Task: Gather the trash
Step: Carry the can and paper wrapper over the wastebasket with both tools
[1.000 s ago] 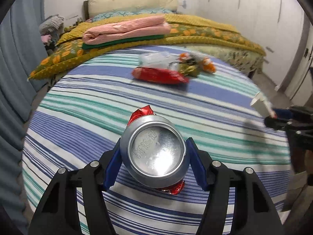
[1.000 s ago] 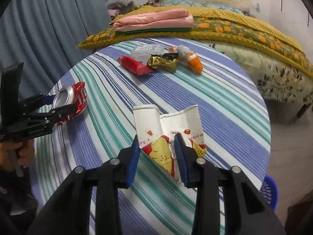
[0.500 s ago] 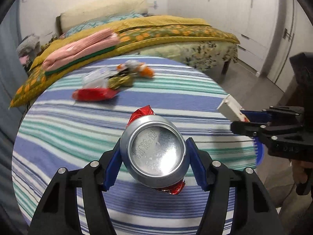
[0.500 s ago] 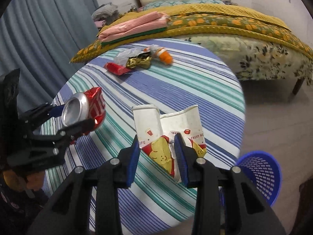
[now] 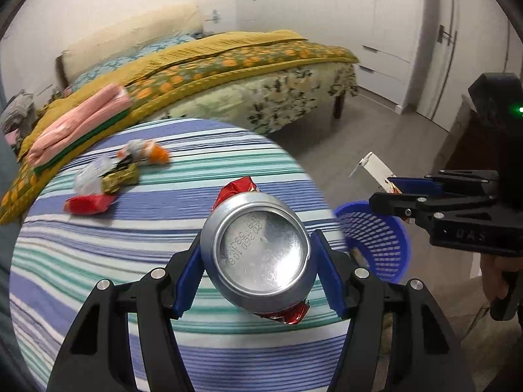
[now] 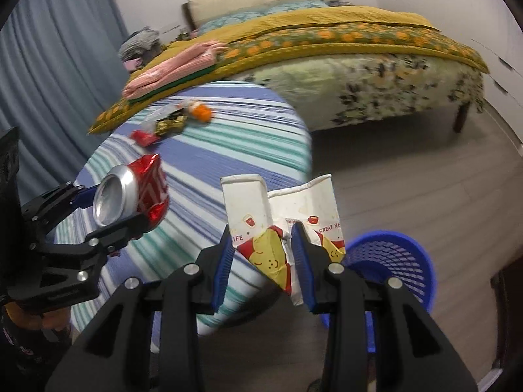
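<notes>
1. Crushed red can clamped between the left gripper fingers, silver base toward the camera. Grip unchanged from a second ago; the can now sits over the round surface's right edge instead of mid-surface.
2. Flattened paper cup pinched by the right gripper fingers, same hold as before. It now hangs past the surface edge, over the floor.
3. Blue basket on the floor just beside the surface, directly behind the cup in the right view. It was out of view a second ago, partly in view half a second ago.
4. From the left view the basket lies between the can and the right gripper, which has come in closer from the frame's right edge.
5. Remaining trash on the striped surface: red wrapper, gold wrapper, clear plastic, orange-and-white piece. Same cluster; it now appears further left in both views and blurred.
6. Bed with folded pink cloth behind the surface; wardrobe doors now fill more of the left view.
</notes>
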`<state>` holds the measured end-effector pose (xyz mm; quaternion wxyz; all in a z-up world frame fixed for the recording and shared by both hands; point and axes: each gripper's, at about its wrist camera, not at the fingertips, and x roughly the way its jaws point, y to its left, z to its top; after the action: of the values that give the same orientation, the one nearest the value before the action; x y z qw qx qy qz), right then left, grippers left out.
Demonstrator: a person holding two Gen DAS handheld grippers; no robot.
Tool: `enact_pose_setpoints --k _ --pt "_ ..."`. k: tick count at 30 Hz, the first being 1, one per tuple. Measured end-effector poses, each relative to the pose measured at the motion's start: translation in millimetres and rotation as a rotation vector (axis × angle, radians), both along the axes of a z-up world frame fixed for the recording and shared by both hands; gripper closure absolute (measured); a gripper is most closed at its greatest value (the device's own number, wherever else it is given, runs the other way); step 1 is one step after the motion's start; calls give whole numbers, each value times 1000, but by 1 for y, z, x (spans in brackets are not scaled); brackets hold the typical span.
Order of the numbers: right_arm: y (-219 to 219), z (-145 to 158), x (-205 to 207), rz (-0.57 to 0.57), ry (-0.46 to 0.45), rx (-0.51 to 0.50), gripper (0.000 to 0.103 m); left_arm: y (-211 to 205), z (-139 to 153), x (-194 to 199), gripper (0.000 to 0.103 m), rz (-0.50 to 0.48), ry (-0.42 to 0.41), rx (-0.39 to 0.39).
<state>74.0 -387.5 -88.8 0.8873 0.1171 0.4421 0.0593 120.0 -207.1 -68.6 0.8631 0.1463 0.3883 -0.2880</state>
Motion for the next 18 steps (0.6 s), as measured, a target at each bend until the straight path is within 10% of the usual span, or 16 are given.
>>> enact_pose_setpoints --k 18 --pt "-163 -76 -35 -308 123 95 66 -169 -83 -14 40 -193 258 -64"
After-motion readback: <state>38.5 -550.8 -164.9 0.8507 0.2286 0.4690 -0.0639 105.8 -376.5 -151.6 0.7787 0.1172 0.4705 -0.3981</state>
